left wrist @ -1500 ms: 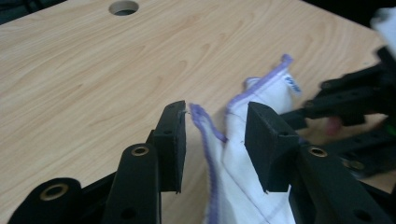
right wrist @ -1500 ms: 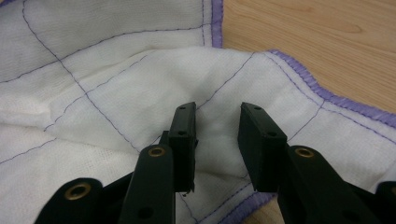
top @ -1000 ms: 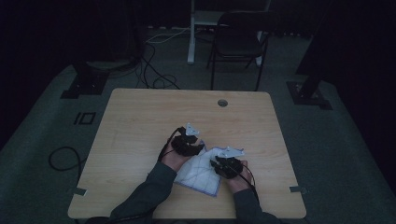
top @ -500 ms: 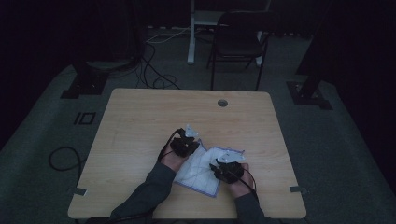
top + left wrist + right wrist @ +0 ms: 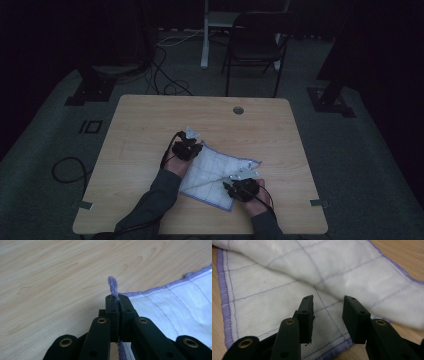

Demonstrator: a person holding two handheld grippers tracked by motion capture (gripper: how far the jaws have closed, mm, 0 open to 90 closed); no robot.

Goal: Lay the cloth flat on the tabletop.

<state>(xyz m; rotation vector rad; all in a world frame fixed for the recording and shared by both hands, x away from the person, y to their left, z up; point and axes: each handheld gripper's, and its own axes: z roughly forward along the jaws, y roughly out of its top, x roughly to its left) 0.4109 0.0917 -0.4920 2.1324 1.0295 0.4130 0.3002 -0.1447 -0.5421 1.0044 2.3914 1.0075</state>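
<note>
White, purple-edged grid-stitched cloth (image 5: 287, 277)

White cloth (image 5: 212, 172) between both tools.

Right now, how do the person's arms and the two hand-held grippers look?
Each hand-held gripper, left and right, has two flat black jaws on black links with brass-coloured rivets. From above, both carry a pale grey plate and a black cable. The left sleeve is dark grey.

Right hand-held gripper (image 5: 235, 178) is sliding back twd table's near edge, off the cloth (image 5: 216, 170); cloth is flattening out w/ a diagonal fold.
</note>
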